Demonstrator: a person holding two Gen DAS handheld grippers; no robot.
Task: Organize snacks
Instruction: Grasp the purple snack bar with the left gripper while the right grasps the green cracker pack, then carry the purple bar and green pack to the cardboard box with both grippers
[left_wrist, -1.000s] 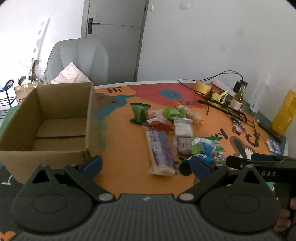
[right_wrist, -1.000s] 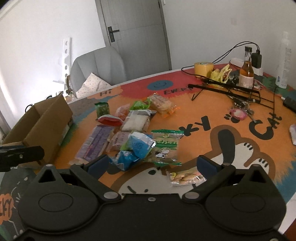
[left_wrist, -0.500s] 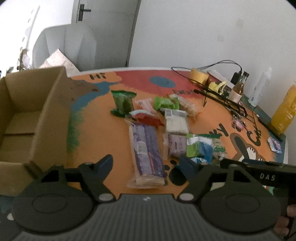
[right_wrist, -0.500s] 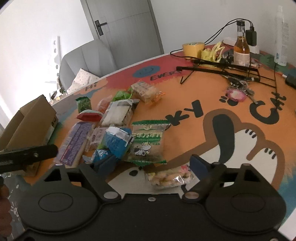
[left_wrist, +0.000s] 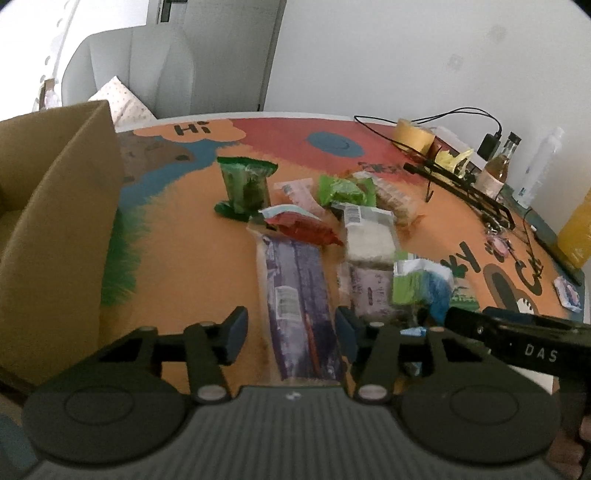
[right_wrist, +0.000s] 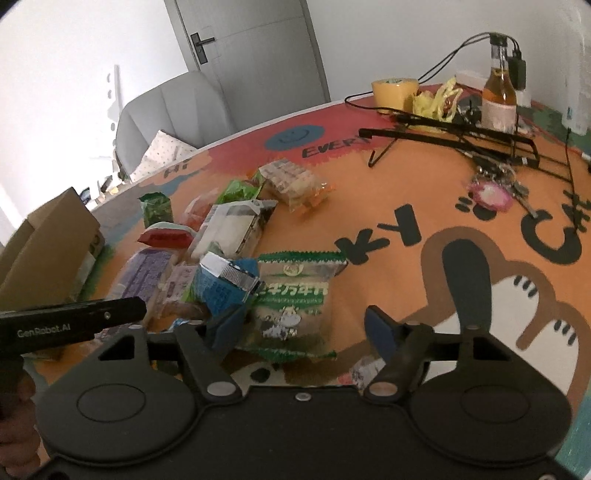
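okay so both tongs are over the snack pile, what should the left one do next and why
Probably lower the left tongs and close on the long purple packet. They are open, the packet's near end lies between the fingers, and the open cardboard box waits just to the left.

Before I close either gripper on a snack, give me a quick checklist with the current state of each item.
1. Left gripper open: ok, jaws spread.
2. Left lined up on the long purple packet: ok, the packet runs between the fingers.
3. Right gripper open: ok, jaws spread.
4. Right lined up on the green-and-white cow packet: ok, but its left finger is close against the blue packet; contact cannot tell.
5. Cardboard box ready to receive: cannot tell, its inside is hardly visible.
6. Fingers low enough to grip: cannot tell from these views.
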